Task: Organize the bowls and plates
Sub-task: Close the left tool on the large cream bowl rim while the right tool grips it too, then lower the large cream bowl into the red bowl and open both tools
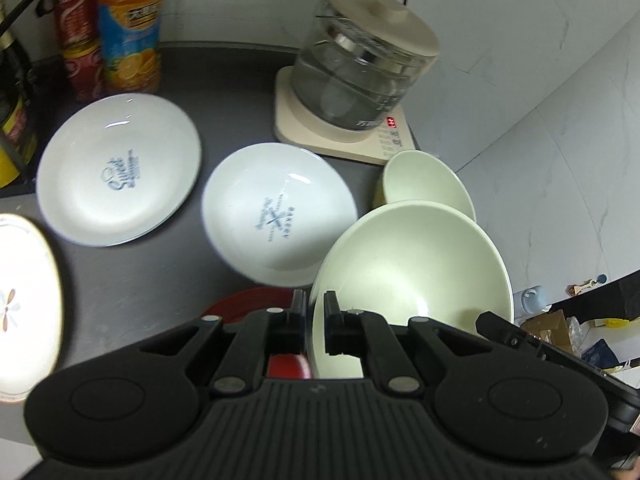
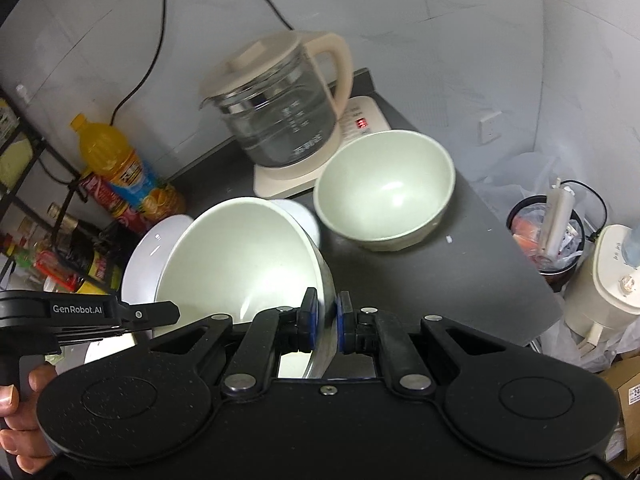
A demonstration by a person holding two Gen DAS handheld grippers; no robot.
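A large pale green bowl (image 1: 412,268) hangs tilted above the dark counter, held from both sides. My left gripper (image 1: 316,308) is shut on its left rim. In the right wrist view my right gripper (image 2: 326,312) is shut on the right rim of the same bowl (image 2: 240,256). A second pale green bowl (image 2: 384,192) stands upright on the counter just beyond, in front of the kettle base. Two white plates with blue lettering (image 1: 120,168) (image 1: 276,212) lie flat further left. A red plate (image 1: 248,300) shows partly under my left gripper.
A glass kettle (image 1: 360,64) on a cream base stands at the back. An orange drink bottle (image 1: 132,28) and red cans (image 1: 78,36) line the back left. A flower-patterned plate (image 1: 24,300) sits at the left edge. The counter's right edge (image 2: 520,248) drops to a bin.
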